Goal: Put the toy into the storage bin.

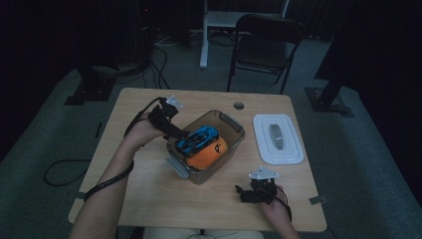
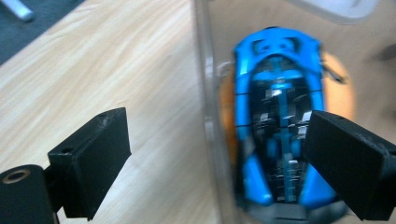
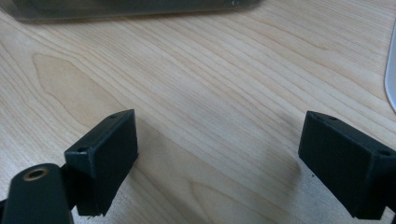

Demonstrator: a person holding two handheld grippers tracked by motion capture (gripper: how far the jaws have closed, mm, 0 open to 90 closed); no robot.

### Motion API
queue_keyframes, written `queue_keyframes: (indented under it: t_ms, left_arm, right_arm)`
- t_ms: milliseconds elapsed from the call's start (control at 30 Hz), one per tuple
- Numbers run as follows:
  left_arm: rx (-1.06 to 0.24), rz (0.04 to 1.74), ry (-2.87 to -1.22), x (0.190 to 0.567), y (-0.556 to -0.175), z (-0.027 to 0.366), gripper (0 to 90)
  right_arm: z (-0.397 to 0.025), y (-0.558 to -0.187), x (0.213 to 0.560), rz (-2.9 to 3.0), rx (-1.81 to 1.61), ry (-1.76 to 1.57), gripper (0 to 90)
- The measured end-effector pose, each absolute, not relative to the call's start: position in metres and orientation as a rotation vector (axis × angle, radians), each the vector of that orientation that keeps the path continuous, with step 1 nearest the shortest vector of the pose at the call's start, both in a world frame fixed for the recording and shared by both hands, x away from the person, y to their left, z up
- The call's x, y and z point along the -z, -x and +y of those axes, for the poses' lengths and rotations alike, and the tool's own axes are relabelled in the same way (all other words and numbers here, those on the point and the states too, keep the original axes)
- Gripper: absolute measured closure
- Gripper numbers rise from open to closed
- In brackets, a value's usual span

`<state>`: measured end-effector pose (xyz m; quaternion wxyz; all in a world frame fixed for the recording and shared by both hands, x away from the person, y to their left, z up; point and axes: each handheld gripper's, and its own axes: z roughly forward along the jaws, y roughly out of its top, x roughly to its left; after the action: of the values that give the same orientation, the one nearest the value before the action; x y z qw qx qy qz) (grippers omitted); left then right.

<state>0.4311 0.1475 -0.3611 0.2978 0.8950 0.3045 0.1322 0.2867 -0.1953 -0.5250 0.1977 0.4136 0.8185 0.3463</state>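
My left gripper [image 2: 217,163] is spread wide across the clear tub's wall [image 2: 210,116], one jaw beside the blue toy car [image 1: 198,138] lying inside the tub on an orange ball [image 1: 210,154]. My right gripper [image 1: 247,191], also spread, rests near the tub.

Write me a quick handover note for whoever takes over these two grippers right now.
Left gripper: open, jaws astride the clear container's near wall, one outside, one by the blue toy car.
Right gripper: open, holding nothing, low over the bare table.
Car lies in the container on an orange item.
White lid lies to the container's right, off.
Likely left: withdraw left gripper, fit lid.
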Motion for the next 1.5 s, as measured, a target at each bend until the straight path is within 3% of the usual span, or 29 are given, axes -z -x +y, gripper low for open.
queue_keyframes:
  t_ms: [300, 800, 1500]
  left_arm:
    - [-0.373, 0.872, -2.282, 0.379, -0.44, 0.178, 8.0]
    - [-0.358, 1.034, -2.216, 0.447, -0.462, 0.207, 8.0]
    - [-0.314, 1.023, -2.286, 0.492, -0.467, 0.182, 8.0]
  right_arm:
    - [-0.195, -0.291, 0.52, 2.29, -0.981, -1.143, 11.5]
    - [-0.184, -0.31, 0.514, 2.28, -1.005, -1.134, 11.5]
    - [-0.173, -0.338, 0.513, 2.225, -0.985, -1.228, 11.5]
